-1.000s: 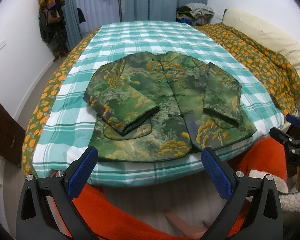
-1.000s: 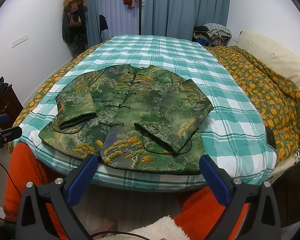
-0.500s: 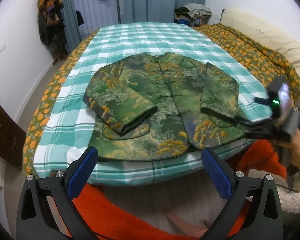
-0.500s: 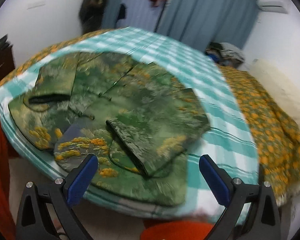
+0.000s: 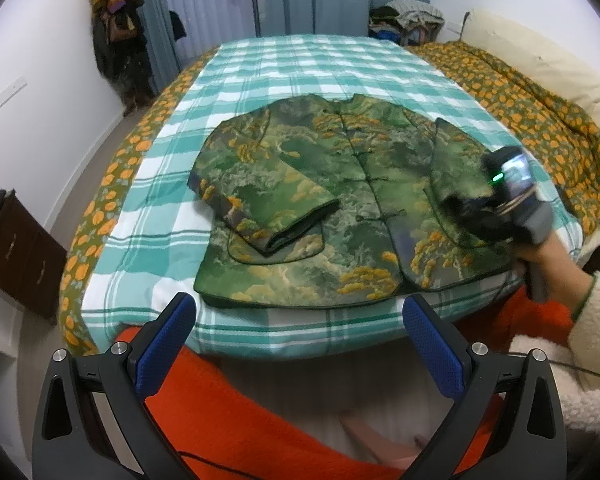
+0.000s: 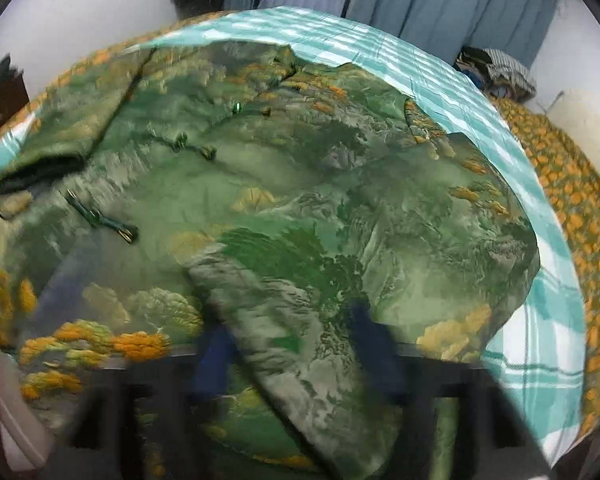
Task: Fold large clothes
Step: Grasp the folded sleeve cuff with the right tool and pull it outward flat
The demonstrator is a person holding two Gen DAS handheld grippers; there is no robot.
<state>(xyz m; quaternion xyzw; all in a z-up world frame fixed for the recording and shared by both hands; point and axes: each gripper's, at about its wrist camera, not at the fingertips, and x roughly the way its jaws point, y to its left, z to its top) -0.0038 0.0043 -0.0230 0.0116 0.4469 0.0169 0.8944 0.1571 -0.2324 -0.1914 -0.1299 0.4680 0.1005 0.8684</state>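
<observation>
bed (image 5: pixel 300 60), teal checked cover | green-and-gold jacket (image 5: pixel 332 200) flat near bed's front edge, both sleeves folded over front | left hand-held gripper (image 5: pixel 300 344) off the bed, blue pads spread, nothing held | right hand-held gripper (image 6: pixel 292 344) at right sleeve cuff (image 6: pixel 284 320), blurred; grip cannot tell

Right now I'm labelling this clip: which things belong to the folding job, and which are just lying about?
Job:
green jacket
right gripper, at its sleeve cuff
left gripper, open, held back

Lying about:
orange-patterned quilt
clothes pile
hanging coats
dark drawers
</observation>
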